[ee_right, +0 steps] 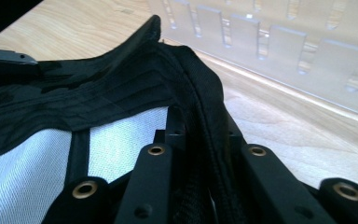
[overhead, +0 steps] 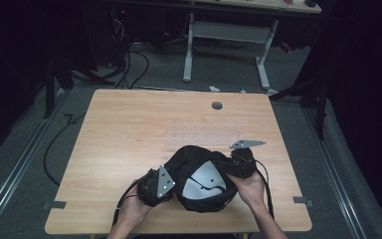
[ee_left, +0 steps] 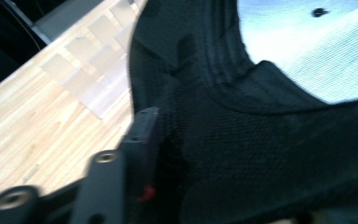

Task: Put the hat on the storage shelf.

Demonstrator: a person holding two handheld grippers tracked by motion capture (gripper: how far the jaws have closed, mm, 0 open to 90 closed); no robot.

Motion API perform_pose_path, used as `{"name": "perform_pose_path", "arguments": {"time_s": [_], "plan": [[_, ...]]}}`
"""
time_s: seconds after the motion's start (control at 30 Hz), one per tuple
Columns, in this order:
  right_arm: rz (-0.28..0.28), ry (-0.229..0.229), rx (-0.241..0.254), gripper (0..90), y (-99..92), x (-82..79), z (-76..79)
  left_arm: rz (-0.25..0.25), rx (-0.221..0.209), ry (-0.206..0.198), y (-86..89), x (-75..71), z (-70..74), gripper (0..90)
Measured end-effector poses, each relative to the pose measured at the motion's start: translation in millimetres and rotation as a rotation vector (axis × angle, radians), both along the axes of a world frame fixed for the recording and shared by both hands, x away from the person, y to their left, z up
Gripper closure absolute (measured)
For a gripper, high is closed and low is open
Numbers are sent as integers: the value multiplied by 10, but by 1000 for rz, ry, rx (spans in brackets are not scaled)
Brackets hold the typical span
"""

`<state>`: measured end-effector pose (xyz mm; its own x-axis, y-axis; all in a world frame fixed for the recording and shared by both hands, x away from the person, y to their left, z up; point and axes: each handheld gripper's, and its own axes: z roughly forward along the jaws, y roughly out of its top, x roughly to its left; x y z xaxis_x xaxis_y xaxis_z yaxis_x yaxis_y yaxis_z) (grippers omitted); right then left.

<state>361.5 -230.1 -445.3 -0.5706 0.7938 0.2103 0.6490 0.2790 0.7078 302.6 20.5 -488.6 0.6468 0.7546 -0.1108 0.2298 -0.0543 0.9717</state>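
The black cap [overhead: 199, 179], upside down at the wooden table's [overhead: 129, 129] near edge, looks soft and light. The right gripper [ee_right: 200, 140] pinches its brim seam; the left gripper [ee_left: 168, 154] straddles its fabric side, grip unclear.

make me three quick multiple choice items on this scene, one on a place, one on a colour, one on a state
1. Where on the table does the cap lie?
A. far left corner
B. near edge, about the middle
C. over the round hole

2. What colour is the cap's inner lining?
A. red
B. yellow
C. pale grey-white

3. What is the right tool doing?
A. shut on the cap's rim
B. open above the table
C. holding a cable

Answers:
1 B, the high view shows it just ahead of the hands.
2 C, pale mesh shows inside the black shell.
3 A, the right gripper view has the rim pinched between its jaws.
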Motion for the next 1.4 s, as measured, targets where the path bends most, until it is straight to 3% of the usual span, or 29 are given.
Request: {"name": "perform_pose_path", "arguments": {"time_s": [0.17, 0.4, 0.53, 0.83, 1.13, 1.4], "plan": [[31, 20, 31, 776, 4, -6, -13, -15, -4, -8, 80, 5, 63, 624], [43, 50, 103, 675, -35, 35, -61, -63, 6, 25, 118, -8, 77, 678], [26, 29, 130, 618, -90, 51, -21, -106, 16, 52, 157, -24, 85, 729], [-12, -33, 189, 492, -160, 109, 104, -195, 27, 71, 185, -104, 128, 802], [-74, -100, 221, 412, -229, 203, 220, -328, 53, 110, 173, -228, 158, 863], [-157, -163, 246, 370, -287, 270, 249, -343, 54, 144, 207, -234, 184, 865]]}}
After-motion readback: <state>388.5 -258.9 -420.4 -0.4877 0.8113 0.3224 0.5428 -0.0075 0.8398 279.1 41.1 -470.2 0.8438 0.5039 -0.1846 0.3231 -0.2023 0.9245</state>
